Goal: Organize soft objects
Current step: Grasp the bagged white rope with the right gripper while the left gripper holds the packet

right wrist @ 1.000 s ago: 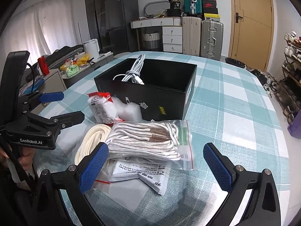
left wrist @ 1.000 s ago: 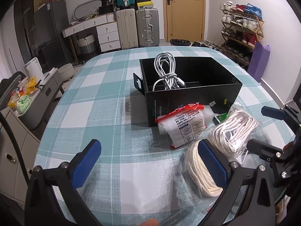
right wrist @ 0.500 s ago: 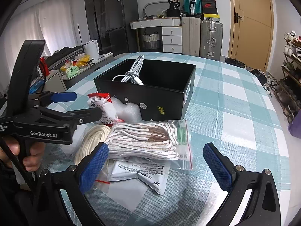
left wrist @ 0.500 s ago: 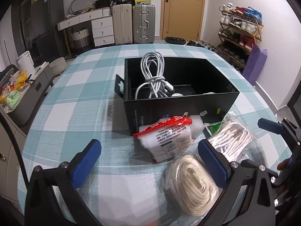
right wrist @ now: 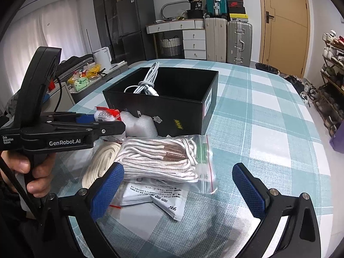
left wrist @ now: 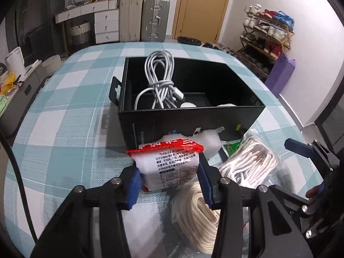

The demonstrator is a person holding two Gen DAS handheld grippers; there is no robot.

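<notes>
Checked tablecloth [left wrist: 64, 129] carrying pile beside black box [left wrist: 193, 120]. Left gripper [left wrist: 168, 185], apart a second ago, now clamping red-topped packet [left wrist: 172, 165] against box's near wall; lift into box likely coming. Right gripper [right wrist: 178, 187] hanging wide apart over bagged rope [right wrist: 163, 159].

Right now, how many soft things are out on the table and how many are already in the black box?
Rope bundles: 2, the bagged striped rope and the cream rope coil.
Packets: 2, the red-topped packet in the left tool, and the white sachet.
Foam wrap: 1.
In the black box, white cable bundle: 1.
Total: 6.
</notes>
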